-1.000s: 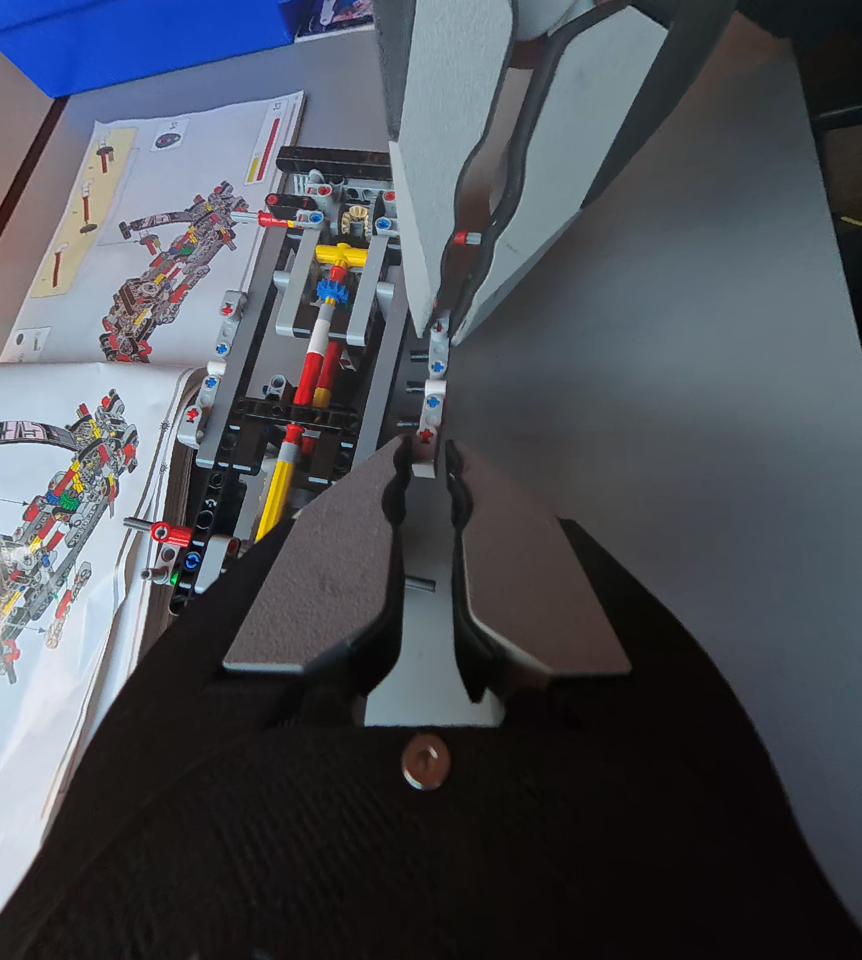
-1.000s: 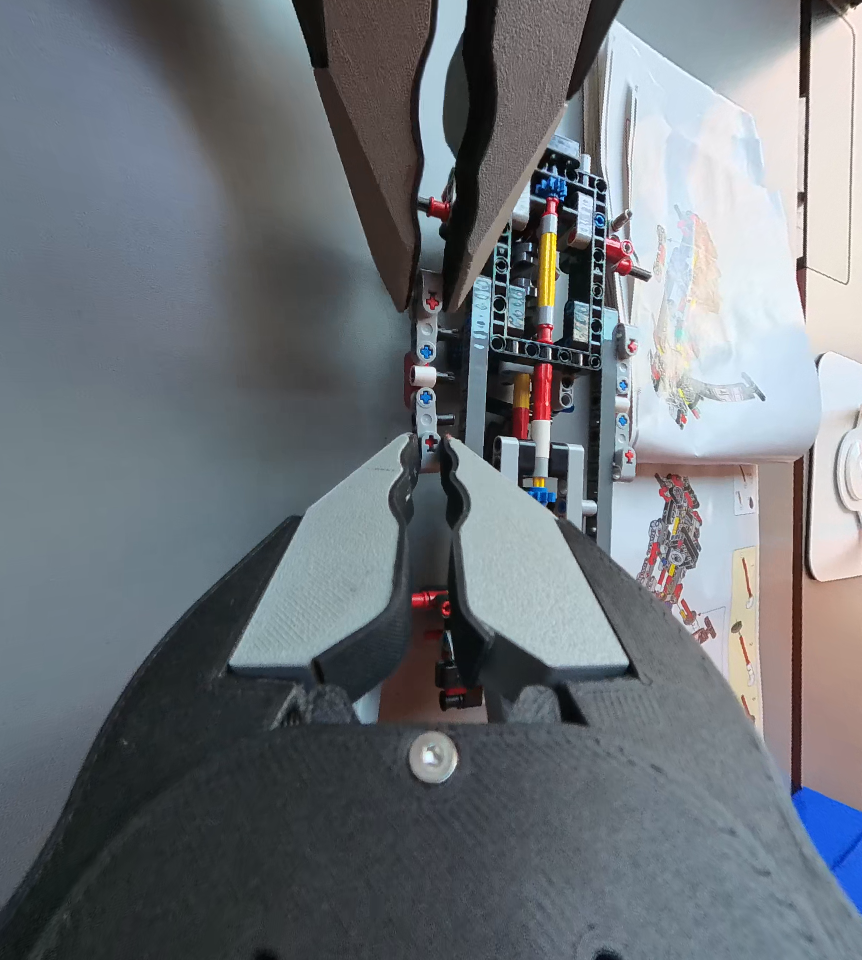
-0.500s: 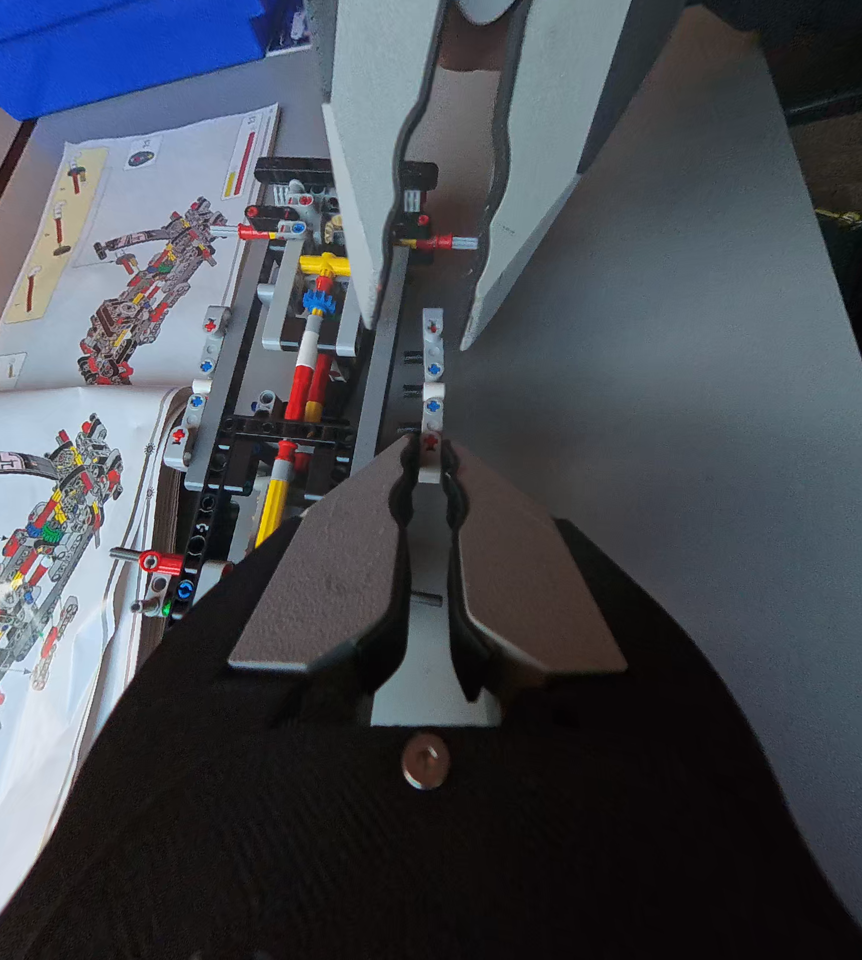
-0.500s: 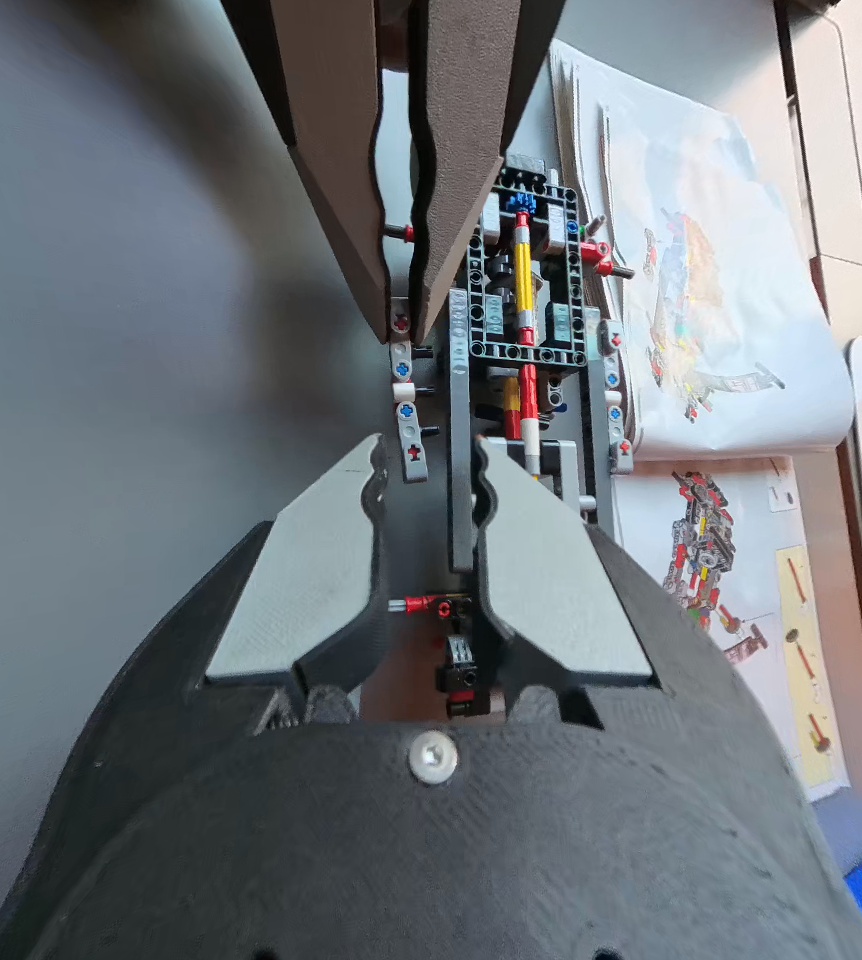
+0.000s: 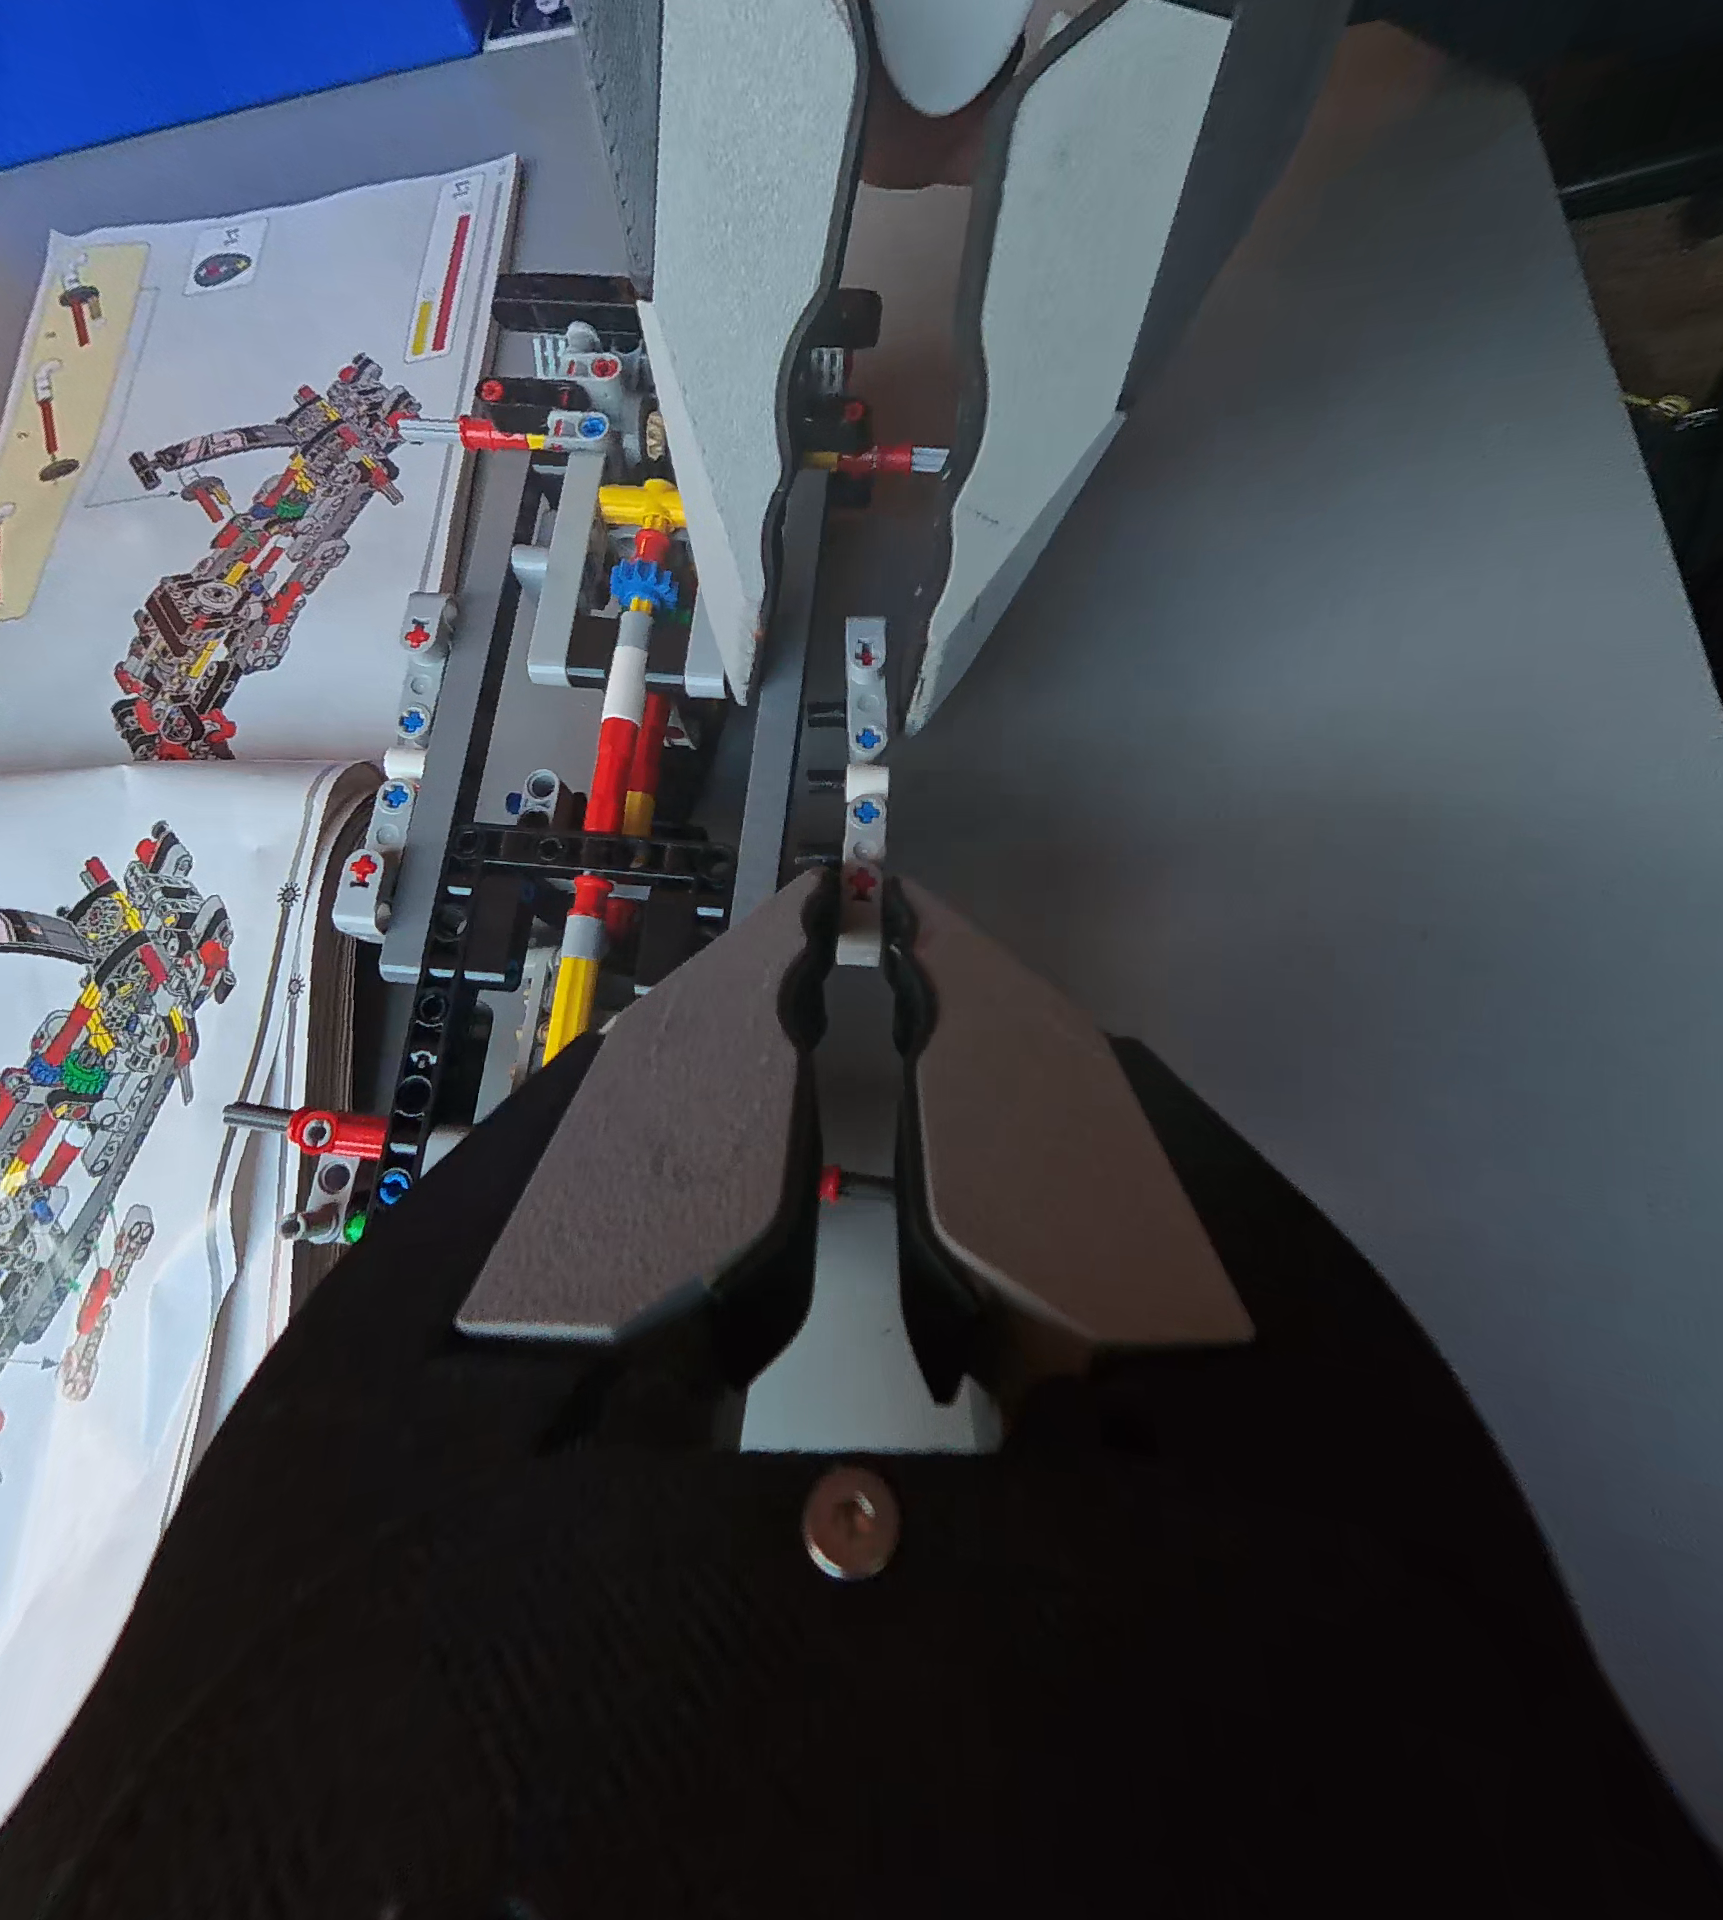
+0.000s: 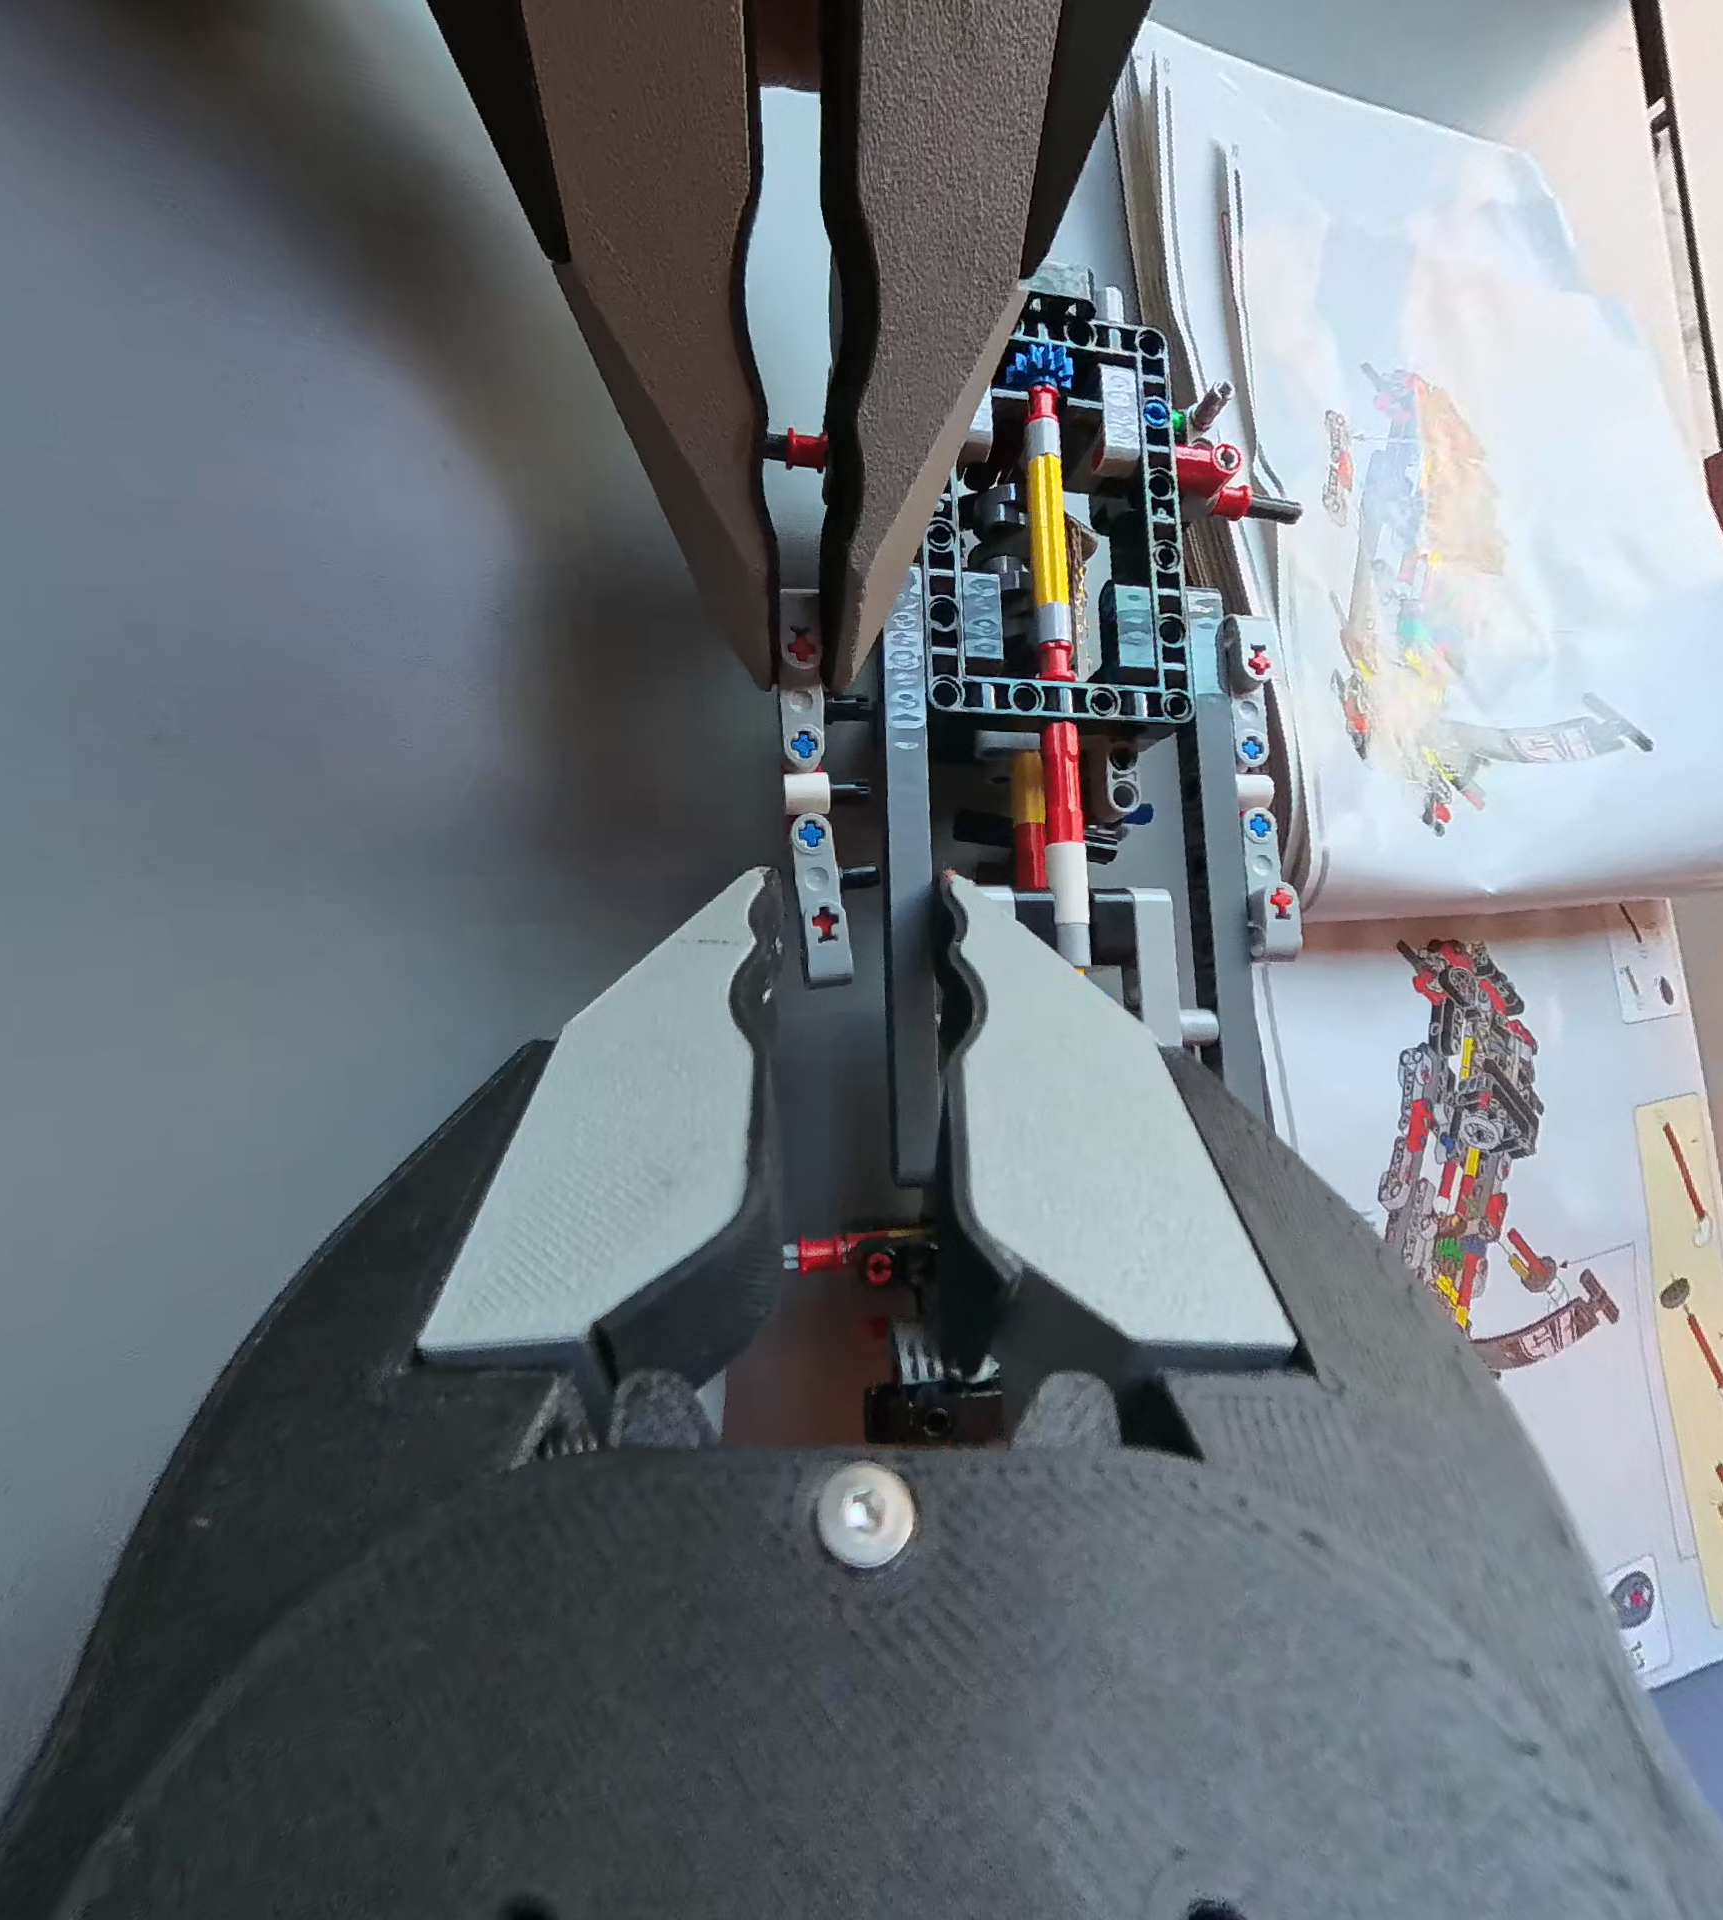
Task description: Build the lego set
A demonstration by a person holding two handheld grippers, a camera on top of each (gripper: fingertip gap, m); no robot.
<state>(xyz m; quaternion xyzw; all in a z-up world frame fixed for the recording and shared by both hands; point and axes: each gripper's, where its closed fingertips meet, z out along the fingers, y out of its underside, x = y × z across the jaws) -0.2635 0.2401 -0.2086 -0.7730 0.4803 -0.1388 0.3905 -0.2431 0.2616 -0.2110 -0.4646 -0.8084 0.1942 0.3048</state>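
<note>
In the left wrist view, the left claw (image 5: 855, 914) is clenched on the near end of a light grey link strip (image 5: 865, 769), both pads pressing its sides. The strip carries red and blue cross pins and runs straight ahead of the claw, along the right side of a brick-built chassis (image 5: 618, 727) lying on the grey table (image 5: 1356, 831). Black pins bridge a narrow space between strip and chassis beam, so the strip looks only partly seated; whether it needs pushing home I cannot tell. Ahead, the right claw (image 5: 836, 655) stands released, its fingers spread either side of the beam and the strip's far end. Open instruction pages (image 5: 140, 582) lie left of the chassis, a blue box (image 5: 109, 62) beyond them. The dark claw body hides the chassis's near end.

In the right wrist view, the right claw (image 6: 857, 914) is open: the strip's end (image 6: 821, 914) stands free just inside its left finger, the dark grey beam (image 6: 911, 935) against its right finger, neither squeezed. Farther ahead the left claw (image 6: 800, 665) pinches the strip's other end. Small red and black parts deep between the right fingers are too shadowed to identify.
</note>
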